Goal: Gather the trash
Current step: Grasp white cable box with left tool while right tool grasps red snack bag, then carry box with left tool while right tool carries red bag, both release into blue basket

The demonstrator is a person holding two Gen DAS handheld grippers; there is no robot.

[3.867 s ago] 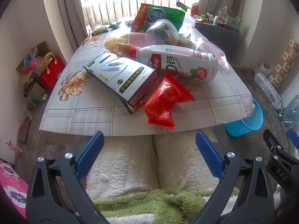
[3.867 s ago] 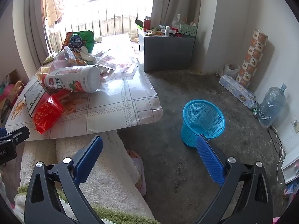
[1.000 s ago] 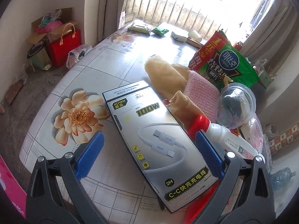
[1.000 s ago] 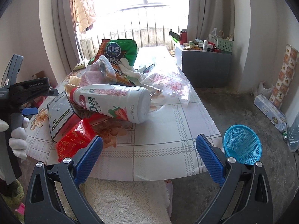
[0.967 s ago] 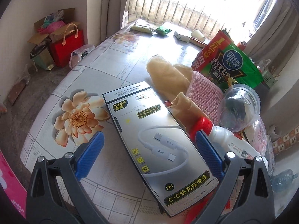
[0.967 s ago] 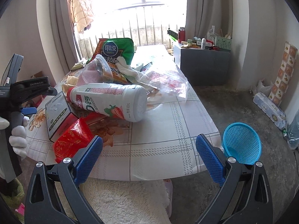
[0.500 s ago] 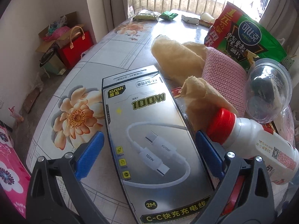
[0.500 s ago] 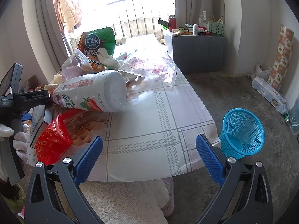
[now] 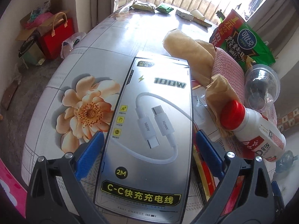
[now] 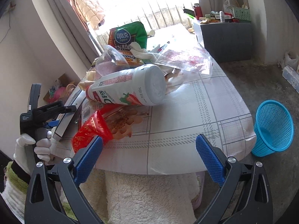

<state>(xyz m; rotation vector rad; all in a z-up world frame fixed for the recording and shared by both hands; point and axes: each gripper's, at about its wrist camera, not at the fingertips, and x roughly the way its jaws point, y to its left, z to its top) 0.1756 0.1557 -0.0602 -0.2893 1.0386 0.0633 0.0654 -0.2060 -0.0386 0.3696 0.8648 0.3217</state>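
While straddling the box (image 9: 149, 127) at frame centre, left tool (image 9: 147, 145) gapes wide: light, stiff, glossy cardboard, best pinched across long edges. Right tool (image 10: 148, 153) wide, empty.

The left gripper (image 9: 147, 145) is straddling the silver cable box (image 9: 149, 130), its blue fingers (image 9: 89, 155) spread wide on either side. Beyond its right finger, a white bottle (image 9: 256, 130) with a red cap is lying beside crumpled paper (image 9: 218, 91).
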